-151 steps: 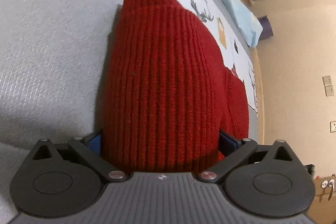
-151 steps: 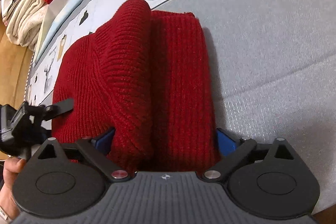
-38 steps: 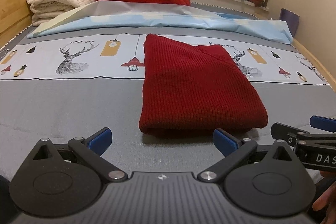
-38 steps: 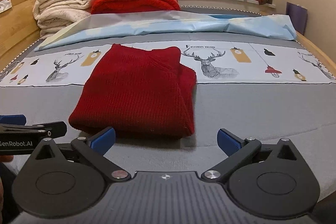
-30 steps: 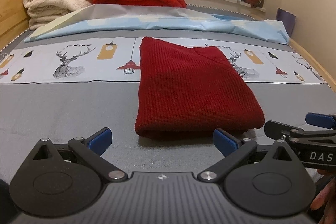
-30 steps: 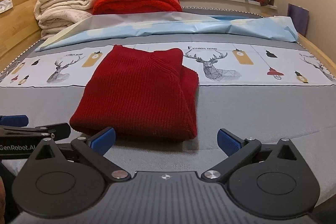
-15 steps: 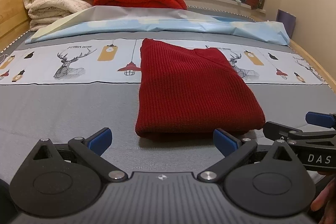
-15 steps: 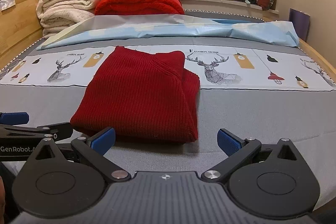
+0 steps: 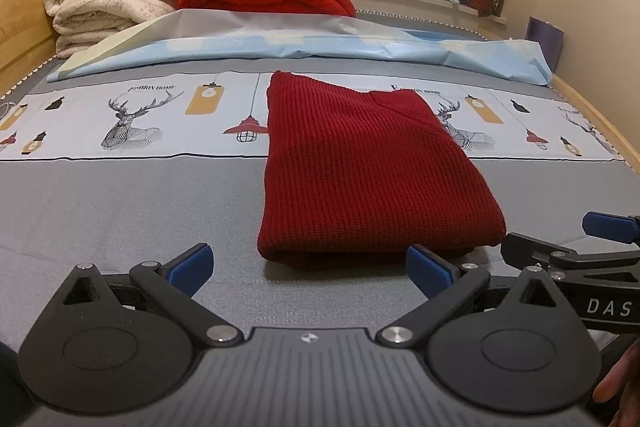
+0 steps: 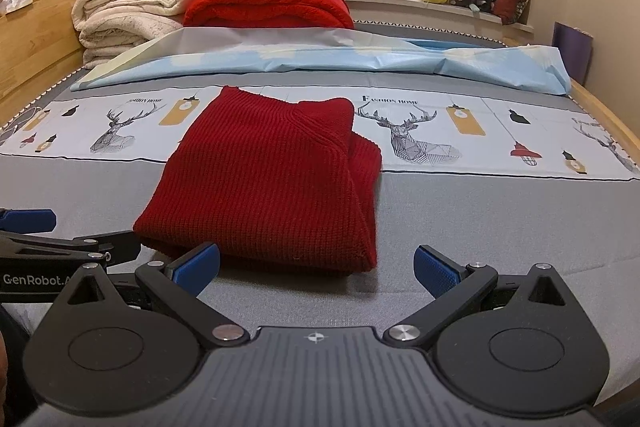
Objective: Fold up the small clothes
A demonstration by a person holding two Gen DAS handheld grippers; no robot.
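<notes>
Folding looks finished for the red knitted sweater [image 9: 368, 167], which lies as a compact rectangle on the grey bed cover [image 9: 120, 211], its far end over the printed deer-and-lantern strip [image 9: 132, 119] and its near fold just ahead of both tools. Left gripper [image 9: 308, 263] sits short of the sweater with its blue pads spread wide and nothing between them; right gripper [image 10: 316, 265] is likewise spread and empty, just short of the sweater's near right corner. Judging by the tidy edges, the step in hand is release and retreat; next would be setting the bundle aside or fetching another garment, though none shows near the sweater.
</notes>
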